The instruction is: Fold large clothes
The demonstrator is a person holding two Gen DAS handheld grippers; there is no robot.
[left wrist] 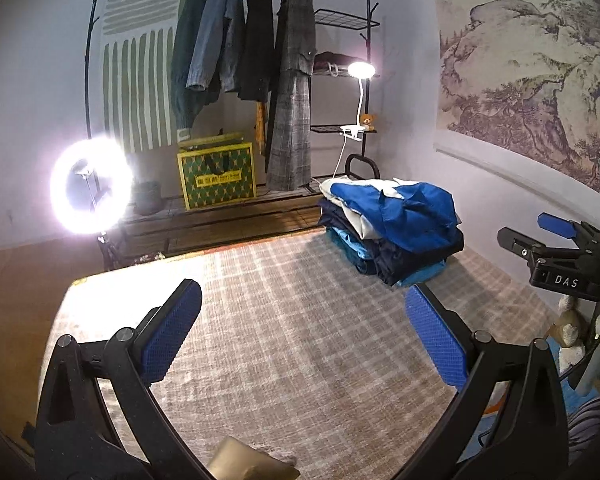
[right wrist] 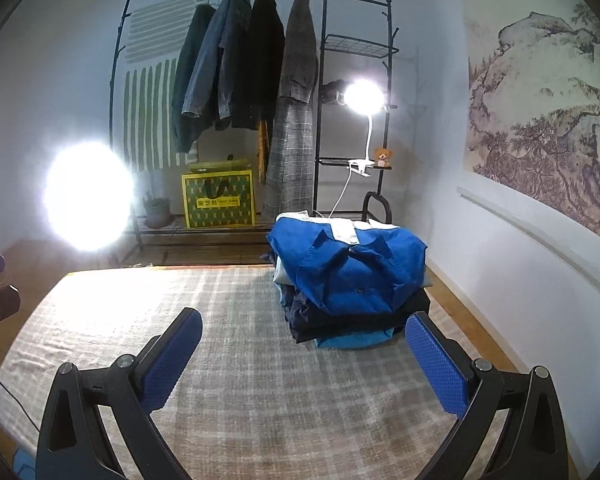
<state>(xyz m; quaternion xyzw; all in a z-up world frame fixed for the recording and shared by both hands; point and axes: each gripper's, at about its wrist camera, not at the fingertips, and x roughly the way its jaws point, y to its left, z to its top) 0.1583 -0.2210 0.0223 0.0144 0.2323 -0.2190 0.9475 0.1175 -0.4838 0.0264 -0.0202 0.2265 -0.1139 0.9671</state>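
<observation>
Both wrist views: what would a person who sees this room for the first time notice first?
First the glaring ring light at the left, beside the clothes rack. Next the pile of folded clothes, topped by a bright blue jacket, at the far right of the checked cloth. Both grippers, left gripper and right gripper, hang open and empty.

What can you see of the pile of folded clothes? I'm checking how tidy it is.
The pile of folded clothes sits on the plaid-covered surface, toward its far right side. A bright blue collared garment with white parts lies loosely rumpled on top; dark navy layers sit beneath, and light blue fabric is lowest. Edges are uneven. No jaws touch it.
</observation>
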